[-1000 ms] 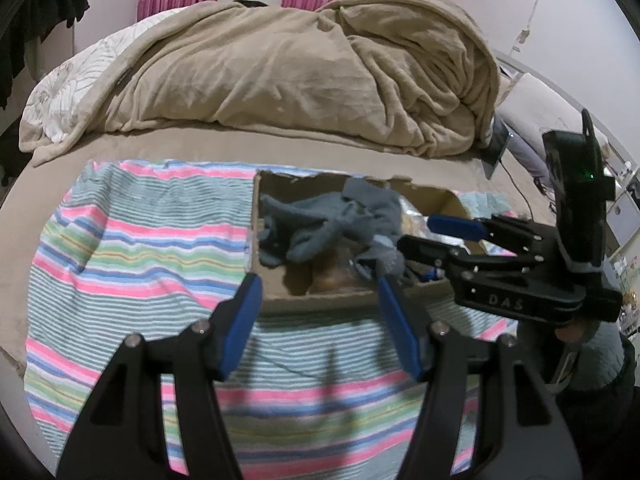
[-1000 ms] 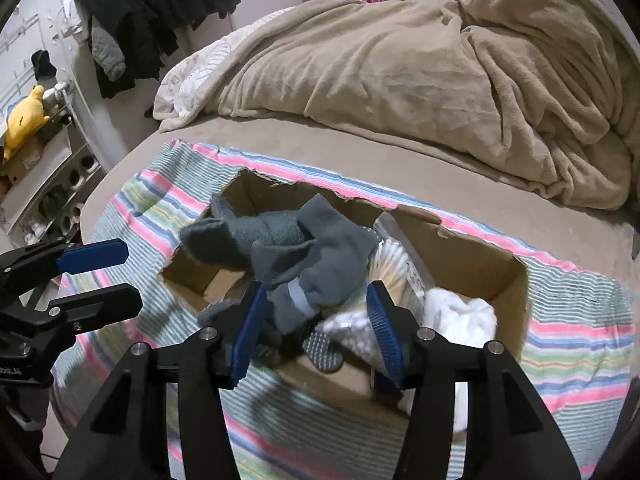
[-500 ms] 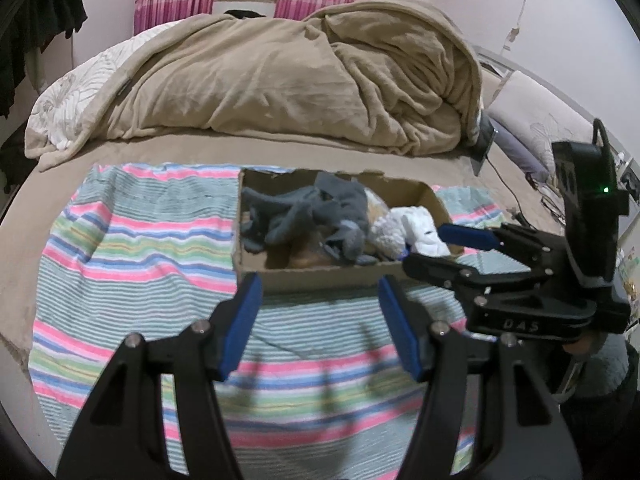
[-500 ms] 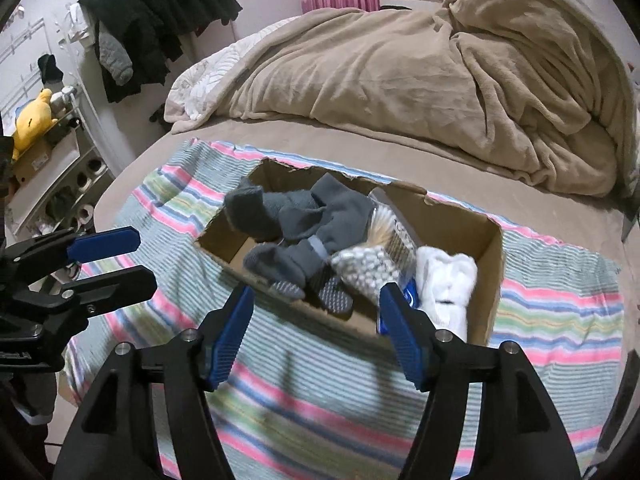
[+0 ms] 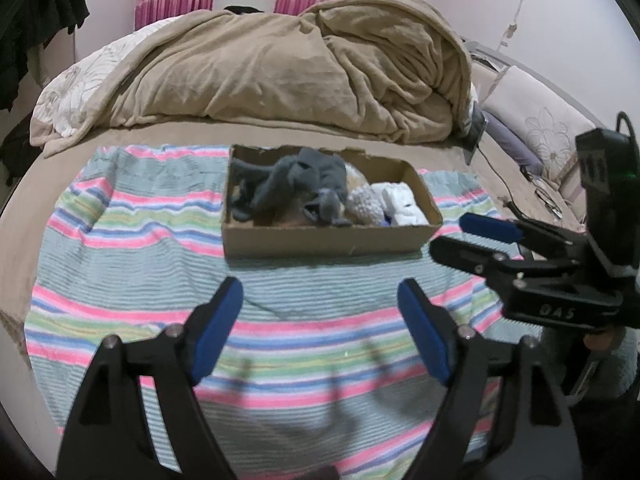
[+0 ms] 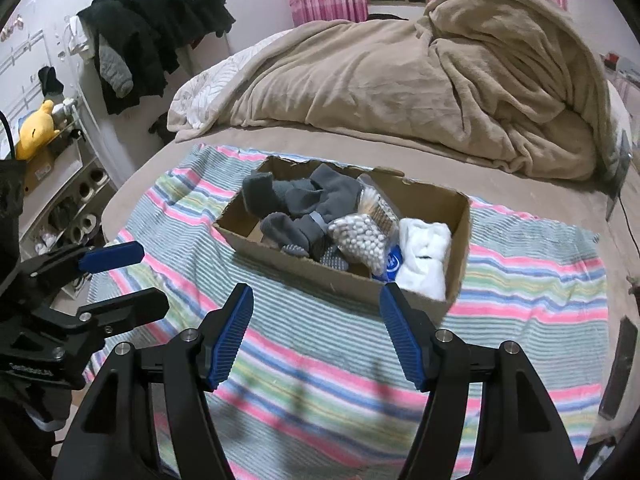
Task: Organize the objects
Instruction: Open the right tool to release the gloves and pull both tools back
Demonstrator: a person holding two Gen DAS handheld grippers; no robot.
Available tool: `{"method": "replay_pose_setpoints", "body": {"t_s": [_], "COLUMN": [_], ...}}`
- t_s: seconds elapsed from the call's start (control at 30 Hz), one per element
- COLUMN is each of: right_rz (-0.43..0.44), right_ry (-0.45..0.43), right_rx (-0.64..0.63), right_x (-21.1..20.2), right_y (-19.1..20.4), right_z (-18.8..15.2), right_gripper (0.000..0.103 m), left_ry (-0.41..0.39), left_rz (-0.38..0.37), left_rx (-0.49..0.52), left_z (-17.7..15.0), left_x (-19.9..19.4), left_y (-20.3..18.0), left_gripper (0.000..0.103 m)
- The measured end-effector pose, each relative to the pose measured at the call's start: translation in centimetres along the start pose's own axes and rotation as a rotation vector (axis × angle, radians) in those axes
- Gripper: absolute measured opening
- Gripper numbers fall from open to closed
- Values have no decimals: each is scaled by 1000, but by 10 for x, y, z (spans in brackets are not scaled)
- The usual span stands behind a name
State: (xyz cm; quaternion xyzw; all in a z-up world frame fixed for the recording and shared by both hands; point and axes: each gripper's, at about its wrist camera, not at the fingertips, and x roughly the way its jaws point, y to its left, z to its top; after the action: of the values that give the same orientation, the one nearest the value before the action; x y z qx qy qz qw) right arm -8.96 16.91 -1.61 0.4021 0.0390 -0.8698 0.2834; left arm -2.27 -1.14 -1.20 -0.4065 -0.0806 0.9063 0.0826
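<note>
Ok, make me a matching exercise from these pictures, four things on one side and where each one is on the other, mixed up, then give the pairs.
Things:
1. gray socks
2. white socks
3. beige blanket
4. yellow plush toy

Places:
A. right end of the cardboard box
B. shelf by the wall
C. left part of the cardboard box
D. heaped on the bed behind the box

Pairs: 1-C, 2-A, 3-D, 4-B

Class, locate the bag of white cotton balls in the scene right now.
In the right wrist view the bag of cotton balls lies inside the cardboard box, between the grey socks on its left and the folded white cloth on its right.
</note>
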Motion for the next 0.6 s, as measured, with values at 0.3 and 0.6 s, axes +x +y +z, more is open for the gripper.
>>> {"method": "replay_pose_setpoints", "body": {"t_s": [0.3,0.6], "right_rz": [-49,-66], "right_ry": [-6,-5], "right_rx": [4,27], "right_x": [-26,-38], "right_y": [10,10], "right_z": [-20,-37], "right_gripper": [69,69], "left_ry": [-73,-58], "left_rz": [89,64], "left_rx": [48,61], "left_z": [-16,-24], "left_x": [-27,-31], "left_y": [-13,-20], "left_gripper": [82,84]}}
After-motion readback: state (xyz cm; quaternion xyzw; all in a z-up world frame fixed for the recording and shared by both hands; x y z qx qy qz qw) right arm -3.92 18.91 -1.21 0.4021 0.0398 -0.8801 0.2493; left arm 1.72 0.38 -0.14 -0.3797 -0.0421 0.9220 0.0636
